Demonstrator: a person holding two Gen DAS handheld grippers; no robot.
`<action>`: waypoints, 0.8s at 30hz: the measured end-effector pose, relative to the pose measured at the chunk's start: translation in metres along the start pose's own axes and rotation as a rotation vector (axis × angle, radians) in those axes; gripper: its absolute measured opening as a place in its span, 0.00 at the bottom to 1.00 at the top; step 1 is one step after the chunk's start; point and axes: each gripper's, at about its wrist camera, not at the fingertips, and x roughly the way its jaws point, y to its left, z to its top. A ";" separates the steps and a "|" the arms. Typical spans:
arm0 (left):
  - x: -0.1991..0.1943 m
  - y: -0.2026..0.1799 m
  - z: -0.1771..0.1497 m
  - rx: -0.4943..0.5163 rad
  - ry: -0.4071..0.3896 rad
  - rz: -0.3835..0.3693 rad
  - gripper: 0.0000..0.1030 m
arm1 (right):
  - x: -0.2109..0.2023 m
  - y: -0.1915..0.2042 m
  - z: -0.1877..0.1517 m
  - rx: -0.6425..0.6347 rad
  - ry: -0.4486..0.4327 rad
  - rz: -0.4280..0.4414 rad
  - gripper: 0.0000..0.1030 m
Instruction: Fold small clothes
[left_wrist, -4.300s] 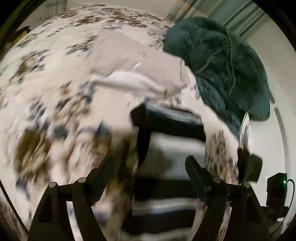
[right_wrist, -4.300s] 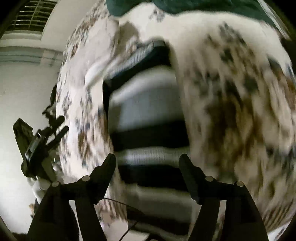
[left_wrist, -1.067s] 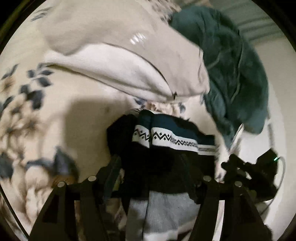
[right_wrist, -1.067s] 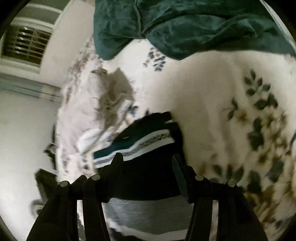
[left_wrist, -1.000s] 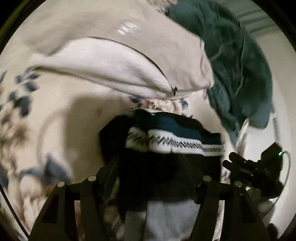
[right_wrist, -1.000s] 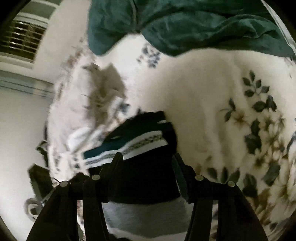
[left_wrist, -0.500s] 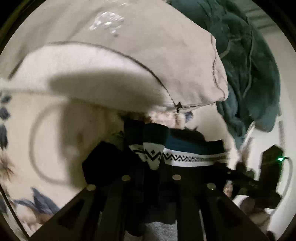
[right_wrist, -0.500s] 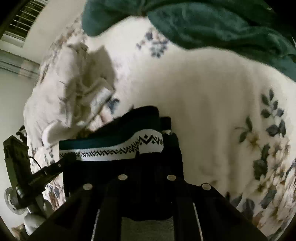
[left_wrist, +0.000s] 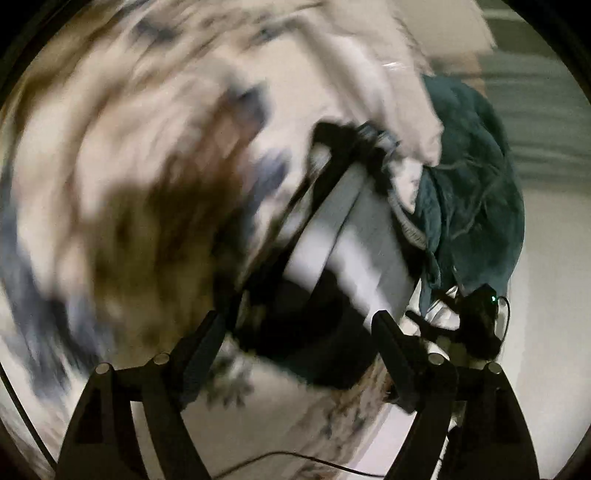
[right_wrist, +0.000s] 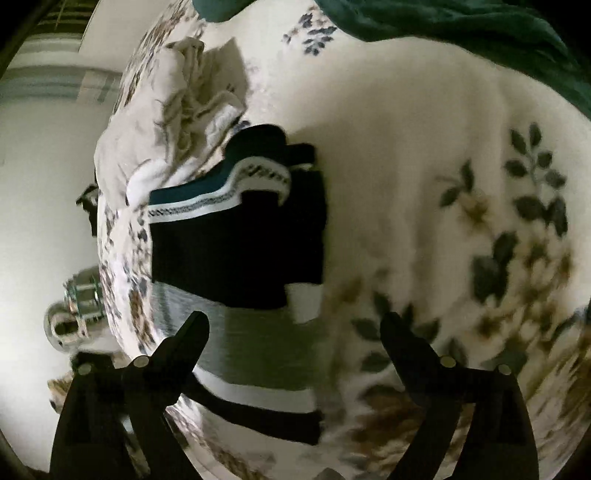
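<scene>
A small striped garment (right_wrist: 236, 258), black, grey and white with a teal patterned band at its far end, lies folded on a floral blanket (right_wrist: 424, 206). In the blurred left wrist view it shows as a dark and grey strip (left_wrist: 332, 251) running away from the fingers. My left gripper (left_wrist: 299, 332) is open and empty just short of its near end. My right gripper (right_wrist: 291, 332) is open and empty over the garment's grey stripe.
A cream garment (right_wrist: 173, 122) lies crumpled beside the striped one, also in the left wrist view (left_wrist: 399, 92). A dark green blanket (left_wrist: 476, 192) is heaped at the bed's far side (right_wrist: 461, 26). A black device with a green light (left_wrist: 480, 317) sits off the bed edge.
Both grippers were shut on the garment's dark end half a second ago; both have opened, let go and pulled back. The left wrist view is swinging fast.
</scene>
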 end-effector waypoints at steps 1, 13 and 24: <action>0.011 0.004 -0.009 -0.033 0.012 -0.007 0.78 | 0.004 -0.005 0.007 -0.007 0.010 0.019 0.96; 0.082 -0.005 -0.014 -0.171 -0.213 -0.145 0.29 | 0.105 0.009 0.075 -0.044 0.156 0.231 0.97; 0.036 -0.053 0.044 0.086 -0.026 -0.099 0.23 | 0.046 0.012 -0.040 0.243 -0.087 0.253 0.23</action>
